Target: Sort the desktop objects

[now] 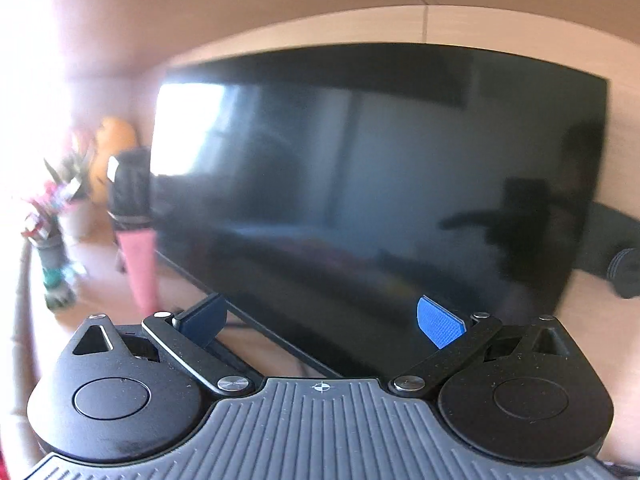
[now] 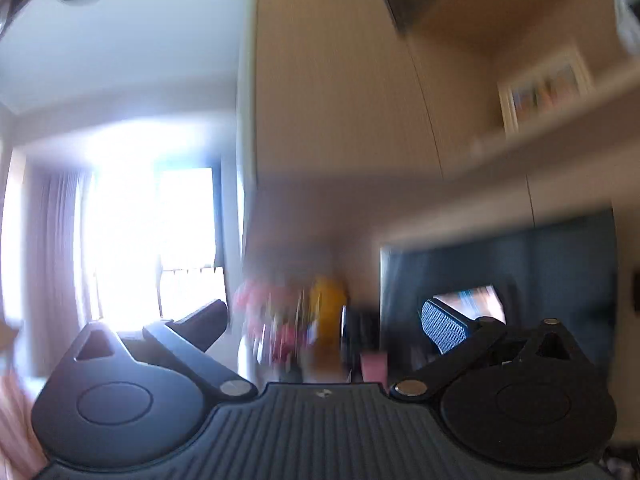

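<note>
My left gripper is open and empty, its blue-padded fingers spread wide in front of a large dark monitor on the desk. My right gripper is open and empty too, raised and pointing across the room. Left of the monitor stand blurred desktop objects: a pink cone-shaped holder, a black object, an orange-yellow figure and a pot of colourful items. The right wrist view shows the same cluster, with the yellow figure and pink items, very blurred.
The monitor fills the back of the desk. A dark round object lies at the desk's right edge. A bright window with curtains is at the left. A wall shelf carries a framed picture. Both views are motion-blurred.
</note>
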{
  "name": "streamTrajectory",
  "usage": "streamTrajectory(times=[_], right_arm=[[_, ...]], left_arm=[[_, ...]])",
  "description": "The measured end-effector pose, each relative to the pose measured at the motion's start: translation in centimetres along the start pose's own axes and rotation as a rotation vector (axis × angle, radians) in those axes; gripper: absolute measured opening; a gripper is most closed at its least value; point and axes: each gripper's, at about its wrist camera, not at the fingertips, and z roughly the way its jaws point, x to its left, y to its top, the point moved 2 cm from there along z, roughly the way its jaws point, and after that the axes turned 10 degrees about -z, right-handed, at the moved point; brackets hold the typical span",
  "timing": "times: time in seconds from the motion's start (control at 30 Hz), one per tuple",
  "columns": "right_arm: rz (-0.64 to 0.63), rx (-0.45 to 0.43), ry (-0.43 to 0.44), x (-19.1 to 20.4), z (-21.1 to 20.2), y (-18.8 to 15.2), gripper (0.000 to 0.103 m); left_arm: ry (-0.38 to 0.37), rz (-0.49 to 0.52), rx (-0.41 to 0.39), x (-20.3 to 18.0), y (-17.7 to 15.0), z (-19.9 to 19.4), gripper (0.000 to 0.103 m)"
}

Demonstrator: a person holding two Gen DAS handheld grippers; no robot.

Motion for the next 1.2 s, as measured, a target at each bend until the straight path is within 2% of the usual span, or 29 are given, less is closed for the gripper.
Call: streamTrajectory(times=[0.03,0.07,0.13,0.23,0.33,0.4,0.5,0.57,0.67,0.77,0.8,0.83,0.9,0.93,0.97,1.0,1.03,1.07,1.13,1.2], right_arm=[[0.039,0.047,0.023,-1.2,-0.4,-0.6,0.081],[0.076,0.107,0.071,-2.2,-0.5,-1.4,0.057],[0.129,0.2,0.161,-2.6,0.3,-2.4,0.033],[0.136,0.26,0.227,-1.4,0.9,-3.6,0.023],[0.114,0.28,0.194,-0.5,1.6,-4.5,0.02],[0.127,0.275,0.212,0.0,2.4,-5.1,0.018],[0.137,0.265,0.235,-0.3,3.2,-3.8,0.013],[0.146,0.245,0.293,0.3,2.7,-2.0,0.013],[0.181,0.214,0.464,3.6,2.2,1.7,0.012],[0.182,0.182,0.726,7.7,3.4,3.9,0.012],[0.162,0.2,0.78,8.8,3.3,4.0,0.012],[0.145,0.221,0.792,9.2,3.2,3.8,0.013],[0.108,0.219,0.716,8.2,2.1,3.3,0.021],[0.109,0.208,0.671,7.0,1.5,3.0,0.035],[0.121,0.191,0.598,5.4,0.8,2.9,0.055],[0.14,0.164,0.515,3.5,-0.5,2.7,0.065],[0.147,0.124,0.409,1.7,-2.4,2.5,0.08],[0.145,0.089,0.313,0.0,-3.6,2.2,0.087],[0.143,0.025,0.049,-3.3,-6.9,0.9,0.09],[0.132,0.018,-0.301,-5.8,-10.8,-2.0,0.096]], left_arm=[[0.013,0.017,-0.014,0.0,0.4,0.1,0.103],[0.027,0.036,-0.029,0.0,0.5,0.1,0.103],[0.044,0.088,-0.05,-0.8,1.0,0.2,0.103],[0.037,0.135,-0.072,-2.1,1.8,0.1,0.103],[0.005,0.18,-0.102,-3.4,1.6,-1.2,0.103],[-0.003,0.227,-0.124,-3.9,1.4,-1.2,0.103],[-0.012,0.28,-0.156,-4.7,1.3,-2.0,0.103],[-0.02,0.283,-0.17,-5.0,1.1,-2.2,0.103],[-0.034,0.186,-0.138,-5.2,1.4,-2.0,0.103],[-0.095,-0.004,-0.016,-4.7,2.1,-1.5,0.103],[-0.116,-0.059,0.021,-4.7,2.0,-1.1,0.103],[-0.141,-0.105,0.051,-4.4,2.2,-1.1,0.103],[-0.188,-0.15,0.073,-3.8,2.5,-1.4,0.103],[-0.203,-0.149,0.069,-3.6,2.5,-1.6,0.103],[-0.217,-0.132,0.063,-3.3,2.4,-1.9,0.103],[-0.231,-0.11,0.057,-3.0,2.1,-2.1,0.103],[-0.245,-0.086,0.051,-2.7,1.5,-2.3,0.103],[-0.258,-0.055,0.05,-2.4,0.7,-2.6,0.103],[-0.276,0.026,0.062,-1.8,-1.8,-3.0,0.103],[-0.297,0.113,0.105,-1.9,-4.7,-2.7,0.103]])
